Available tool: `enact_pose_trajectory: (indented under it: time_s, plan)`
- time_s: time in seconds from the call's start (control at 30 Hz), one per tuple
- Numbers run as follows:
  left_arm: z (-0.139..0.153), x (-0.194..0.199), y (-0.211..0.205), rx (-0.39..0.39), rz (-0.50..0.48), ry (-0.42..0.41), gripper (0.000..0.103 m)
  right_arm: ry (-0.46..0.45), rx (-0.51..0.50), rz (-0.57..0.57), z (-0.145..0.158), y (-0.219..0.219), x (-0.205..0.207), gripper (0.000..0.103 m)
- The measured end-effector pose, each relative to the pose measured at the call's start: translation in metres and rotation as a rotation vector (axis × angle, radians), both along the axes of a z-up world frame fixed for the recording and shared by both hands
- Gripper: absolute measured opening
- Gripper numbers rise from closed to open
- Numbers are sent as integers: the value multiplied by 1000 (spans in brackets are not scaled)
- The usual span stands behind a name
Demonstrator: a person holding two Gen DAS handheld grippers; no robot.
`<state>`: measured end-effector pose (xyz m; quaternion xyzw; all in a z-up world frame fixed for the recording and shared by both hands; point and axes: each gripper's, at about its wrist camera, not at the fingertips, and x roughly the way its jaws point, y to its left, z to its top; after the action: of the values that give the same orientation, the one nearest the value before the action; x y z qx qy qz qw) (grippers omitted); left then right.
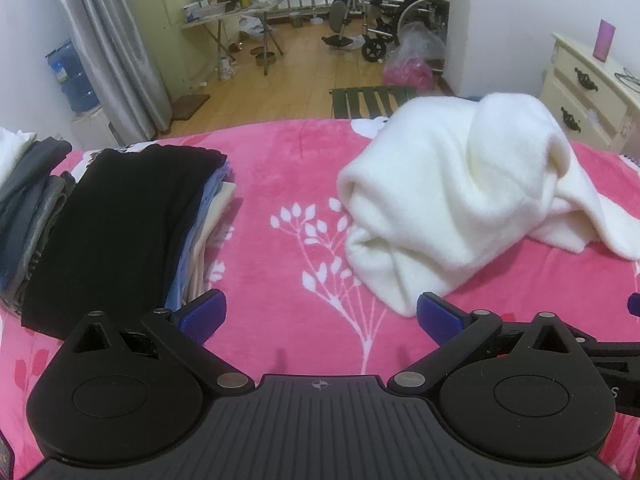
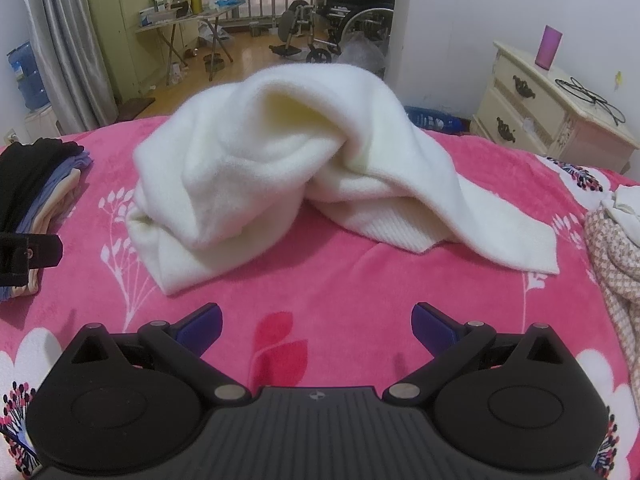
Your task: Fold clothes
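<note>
Here I am over the pink blanket (image 1: pixel 280 168), both pairs of jaws spread wide and holding nothing. My left gripper (image 1: pixel 320 318) hangs above the white branch print, my right gripper (image 2: pixel 316 322) above a red leaf print. The white sweater (image 2: pixel 280 160) lies crumpled in a heap on the blanket, ahead of my right gripper and ahead-right of my left one, one sleeve trailing off toward the cream dresser (image 2: pixel 552 116). Left of the sweater, well apart from it, sits the folded stack (image 1: pixel 120 224), black on top, blue and beige layers beneath. Right of the sweater, a checked garment (image 2: pixel 616 256) lies bunched at the blanket's edge.
</note>
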<state>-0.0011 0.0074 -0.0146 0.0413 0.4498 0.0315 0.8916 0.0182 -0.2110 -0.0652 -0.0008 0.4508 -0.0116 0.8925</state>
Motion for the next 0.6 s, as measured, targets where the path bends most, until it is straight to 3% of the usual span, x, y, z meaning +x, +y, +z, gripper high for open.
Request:
enact_pose_trajectory:
  time_s: [0.4, 0.53, 0.6]
  plan:
    - [0, 1, -2, 4, -2, 3, 102, -2, 1, -9, -1, -1, 0, 103]
    - [0, 0, -6, -13, -32, -24, 103, -12, 1, -17, -1, -5, -1, 103]
    - [-1, -3, -11, -7, -76, -75, 103, -28, 3, -13, -2, -9, -3, 103]
